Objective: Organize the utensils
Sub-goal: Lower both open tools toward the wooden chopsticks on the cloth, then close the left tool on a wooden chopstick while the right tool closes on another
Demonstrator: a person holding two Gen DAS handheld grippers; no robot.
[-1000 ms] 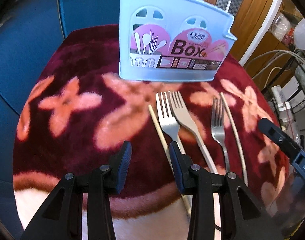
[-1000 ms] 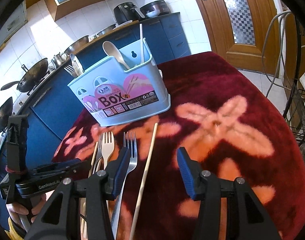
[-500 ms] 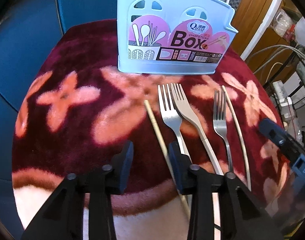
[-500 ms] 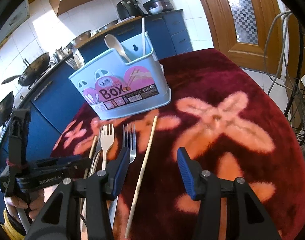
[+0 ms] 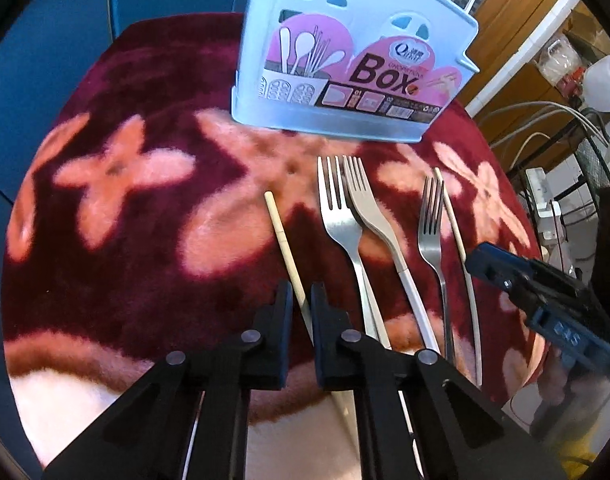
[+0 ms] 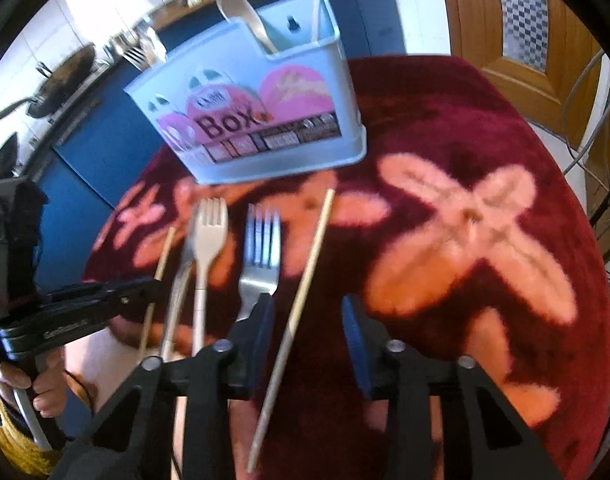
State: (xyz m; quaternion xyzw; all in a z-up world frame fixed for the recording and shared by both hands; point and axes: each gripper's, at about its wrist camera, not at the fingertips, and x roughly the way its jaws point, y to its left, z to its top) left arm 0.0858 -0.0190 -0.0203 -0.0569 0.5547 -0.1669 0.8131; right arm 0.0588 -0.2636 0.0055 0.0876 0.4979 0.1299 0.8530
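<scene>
A light blue utensil box (image 5: 345,64) stands at the back of the table; in the right wrist view (image 6: 257,120) it holds a spoon and a chopstick. Three forks and two chopsticks lie in front of it. My left gripper (image 5: 301,296) is shut on the left chopstick (image 5: 283,240), which still lies on the cloth. A steel fork (image 5: 341,224), a cream fork (image 5: 369,216) and a third fork (image 5: 431,224) lie to its right. My right gripper (image 6: 307,316) is open, straddling the right chopstick (image 6: 305,280), also visible in the left wrist view (image 5: 457,240).
The table wears a dark red plush cloth with pink flowers (image 5: 125,168). Blue cabinets (image 6: 89,168) and pans stand behind the table. A wooden door (image 6: 525,20) and cables are at the right.
My left gripper closed from open onto the left chopstick. My right gripper moved forward and left over the right chopstick and stays open.
</scene>
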